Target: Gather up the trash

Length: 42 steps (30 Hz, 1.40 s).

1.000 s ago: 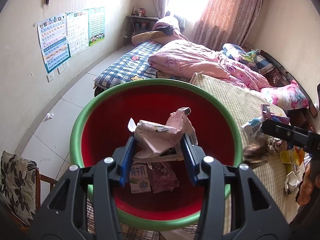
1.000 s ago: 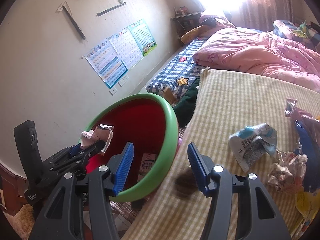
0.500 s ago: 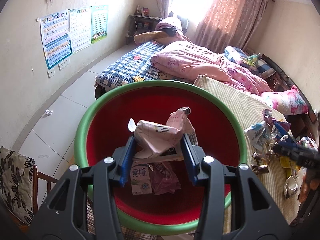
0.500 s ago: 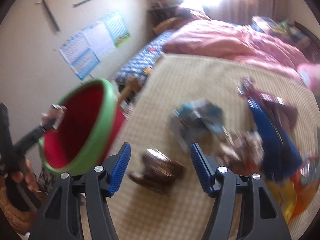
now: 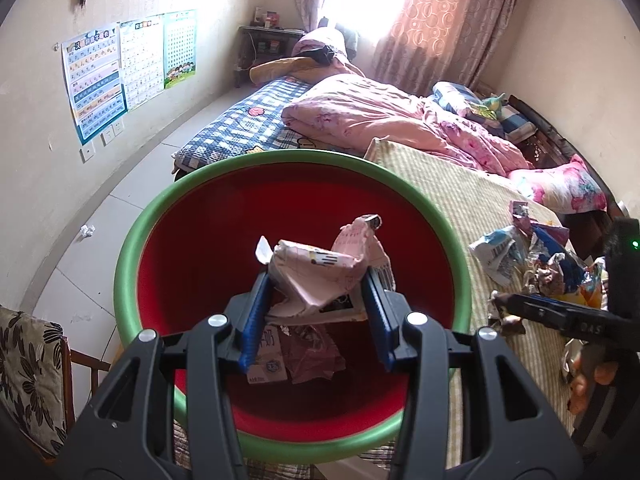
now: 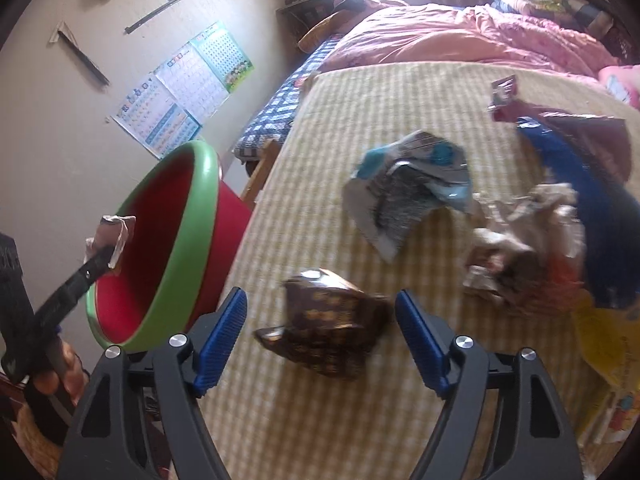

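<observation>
My left gripper (image 5: 316, 316) is shut on a crumpled pink carton (image 5: 324, 276) and holds it over the red basin with a green rim (image 5: 132, 256). A milk carton (image 5: 268, 356) and a wrapper lie in the basin. My right gripper (image 6: 322, 336) is open just above the yellow checked bed mat (image 6: 384, 92), with a crumpled brown wrapper (image 6: 332, 328) between its fingers, untouched. A blue-white wrapper (image 6: 408, 192) lies beyond it. The basin (image 6: 200, 216) stands at the mat's left edge in the right wrist view.
A heap of trash (image 6: 560, 216) lies on the right of the mat, with a blue bag and yellow wrappers. Pink bedding (image 5: 384, 120) covers the far bed. A patterned chair (image 5: 28, 380) stands at the left. A paper scrap (image 5: 86, 231) lies on the floor.
My right gripper has swung from the basin to the right over the mat and down around the brown wrapper. My left gripper still holds the pink carton over the basin.
</observation>
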Motion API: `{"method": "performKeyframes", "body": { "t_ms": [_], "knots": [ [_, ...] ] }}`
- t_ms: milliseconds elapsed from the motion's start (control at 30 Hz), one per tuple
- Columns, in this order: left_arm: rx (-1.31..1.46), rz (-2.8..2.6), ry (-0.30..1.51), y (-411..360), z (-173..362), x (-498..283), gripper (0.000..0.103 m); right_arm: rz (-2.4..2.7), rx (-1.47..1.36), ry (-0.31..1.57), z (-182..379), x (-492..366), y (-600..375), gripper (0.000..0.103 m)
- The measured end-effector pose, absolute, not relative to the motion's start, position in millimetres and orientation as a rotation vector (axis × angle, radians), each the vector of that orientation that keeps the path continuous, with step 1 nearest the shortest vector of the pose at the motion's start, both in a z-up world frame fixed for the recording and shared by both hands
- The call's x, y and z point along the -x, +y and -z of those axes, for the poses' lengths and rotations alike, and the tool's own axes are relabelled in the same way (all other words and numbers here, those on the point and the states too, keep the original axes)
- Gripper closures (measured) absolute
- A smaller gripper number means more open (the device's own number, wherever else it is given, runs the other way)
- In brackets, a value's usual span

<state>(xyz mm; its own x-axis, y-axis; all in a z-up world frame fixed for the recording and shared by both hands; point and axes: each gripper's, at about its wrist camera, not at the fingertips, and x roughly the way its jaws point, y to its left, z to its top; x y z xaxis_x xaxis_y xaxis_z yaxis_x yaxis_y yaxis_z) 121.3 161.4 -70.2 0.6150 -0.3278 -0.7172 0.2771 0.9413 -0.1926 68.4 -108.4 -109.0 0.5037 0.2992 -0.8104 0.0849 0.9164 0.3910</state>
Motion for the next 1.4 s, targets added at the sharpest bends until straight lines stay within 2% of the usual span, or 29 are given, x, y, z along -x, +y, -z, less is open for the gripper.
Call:
{"method": "performKeyframes", "body": {
  "t_ms": [67, 100, 233, 600, 1000, 1067, 1133, 1400],
  "knots": [
    [0.065, 0.346, 0.838, 163.1, 69.6, -119.7, 0.059, -0.141, -0.393, 1.059, 111.0, -71.7, -101.6, 0.047],
    [0.066, 0.344, 0.837, 165.0, 69.7, -119.4, 0.059, -0.142, -0.384, 1.072, 111.9, -73.3, -99.8, 0.051],
    [0.075, 0.326, 0.838, 171.0, 70.0, -118.0, 0.059, -0.159, -0.355, 1.078, 110.4, -72.1, -95.2, 0.051],
    [0.067, 0.324, 0.835, 172.6, 69.9, -117.5, 0.059, -0.264, -0.324, 0.872, 28.7, -83.5, -72.8, 0.051],
    [0.055, 0.292, 0.845, 173.5, 73.6, -114.4, 0.059, -0.42, -0.312, 0.86, 19.1, -101.8, -20.7, 0.049],
    [0.049, 0.265, 0.846, 174.8, 75.4, -114.1, 0.054, -0.434, -0.338, 0.868, 21.5, -105.5, -19.6, 0.043],
    [0.049, 0.245, 0.839, 176.0, 74.8, -112.5, 0.039, -0.432, -0.347, 0.865, 21.8, -105.0, -15.9, 0.038],
    [0.025, 0.164, 0.82, 175.8, 68.7, -103.4, 0.034, -0.428, -0.341, 0.85, 22.8, -89.3, -27.1, 0.037]
  ]
}}
